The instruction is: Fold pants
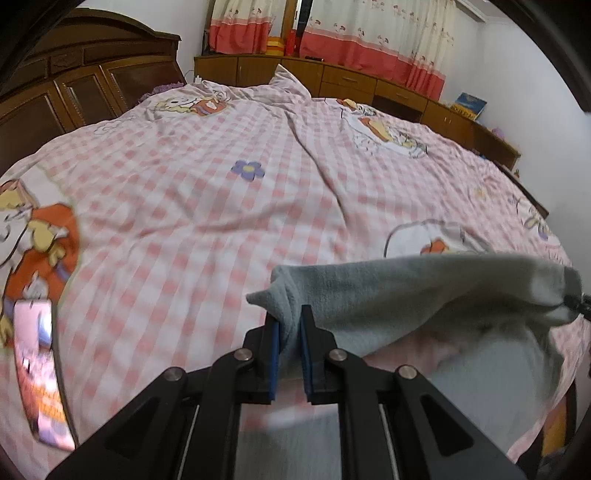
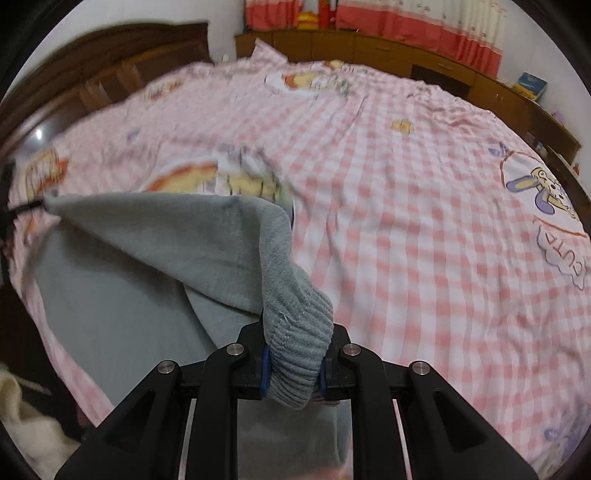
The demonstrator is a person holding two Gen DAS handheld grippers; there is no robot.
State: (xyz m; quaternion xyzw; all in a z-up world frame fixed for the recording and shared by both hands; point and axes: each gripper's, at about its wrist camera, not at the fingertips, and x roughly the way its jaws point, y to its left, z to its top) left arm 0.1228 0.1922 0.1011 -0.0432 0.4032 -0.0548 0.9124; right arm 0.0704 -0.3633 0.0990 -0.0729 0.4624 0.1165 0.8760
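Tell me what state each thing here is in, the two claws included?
Left gripper: shut on the pants' plain edge.
Right gripper: shut on the ribbed cuff.
Pants: grey, lifted at both ends, middle sagging onto the bed.
Bedspread: spread out, wrinkled.
Curtains: drawn shut.

Fuzzy grey fleece pants w/ ribbed cuff, matt cotton quilt, glossy wood headboard

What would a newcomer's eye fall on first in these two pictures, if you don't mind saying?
Most likely the grey pants, lifted and stretched between both tools in the foreground. The right tool is clamped on a ribbed cuff, the left tool on a plain edge. Behind them spreads the pink checked bedspread with cartoon prints, filling nearly all of both views.
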